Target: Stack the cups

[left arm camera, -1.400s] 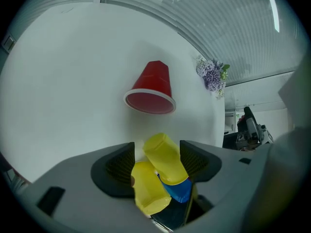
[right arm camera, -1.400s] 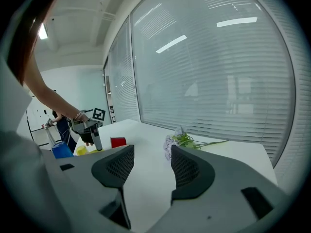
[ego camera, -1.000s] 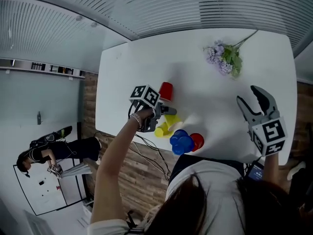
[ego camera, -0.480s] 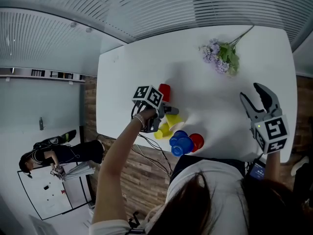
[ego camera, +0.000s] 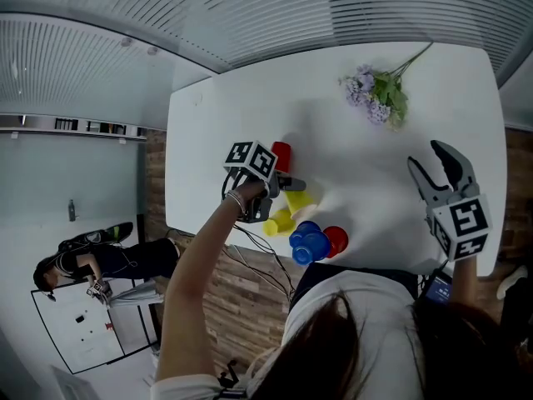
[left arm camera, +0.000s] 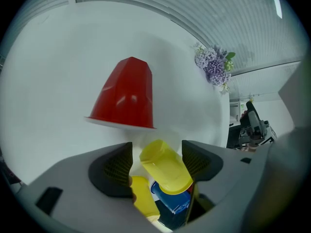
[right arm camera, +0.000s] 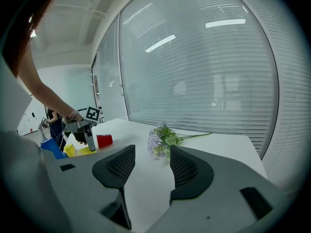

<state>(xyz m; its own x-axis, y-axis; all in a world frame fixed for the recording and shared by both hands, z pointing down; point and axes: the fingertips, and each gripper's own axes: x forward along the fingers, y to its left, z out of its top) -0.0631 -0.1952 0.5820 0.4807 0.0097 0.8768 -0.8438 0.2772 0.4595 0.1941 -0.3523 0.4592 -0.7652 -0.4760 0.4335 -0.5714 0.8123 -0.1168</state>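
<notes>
Lying tipped, a yellow cup (left arm camera: 165, 166) sits between the jaws of the left hand-held gripper (left arm camera: 158, 148), just opened wide, near the edge of the tabletop (left arm camera: 53, 67). An upside-down red cup (left arm camera: 127, 93) stands beyond. The right hand-held gripper (right arm camera: 150, 155) is spread, holding nothing.

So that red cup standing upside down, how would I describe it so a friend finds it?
Find the white table, then the cluster of bright cups by the edge nearest the person. The upside-down red cup is at the cluster's far end, toward the table's middle, resting on its rim. The other red cup sits beside the blue cups at the table's edge.
</notes>
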